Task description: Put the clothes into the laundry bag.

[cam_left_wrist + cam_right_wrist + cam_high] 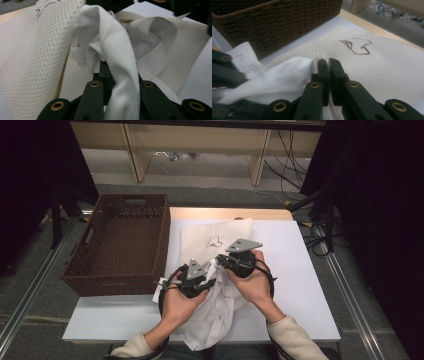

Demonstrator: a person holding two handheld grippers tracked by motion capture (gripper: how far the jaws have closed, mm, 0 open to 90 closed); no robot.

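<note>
The fingers of the left gripper [209, 281] were pinched narrow on a fold of the white shirt [212, 317], the cloth running up between them in the left gripper view, while the fingers of the right gripper [220, 261] were pressed nearly together on the edge of the cream mesh bag [212, 232], gathering its weave into a small peak. The shirt lay bunched between the two hands near the front edge of the worktop [300, 285], part of it draped over that edge toward the person, one buttoned cuff [240, 58] lying toward the wicker basket [120, 245] that stood on the worktop's left side. The bag stretched back toward the far edge, its brown stitched figure [356, 45] facing up. The work looked like feeding the shirt into the bag, and the risks seemed plain enough: the right fingers may have caught both layers of mesh, which would keep the mouth shut; the thin pinch on the shirt could slip if pulled hard; and the hanging weight of cloth could drag the shirt back off the front edge once either grip loosened.
</note>
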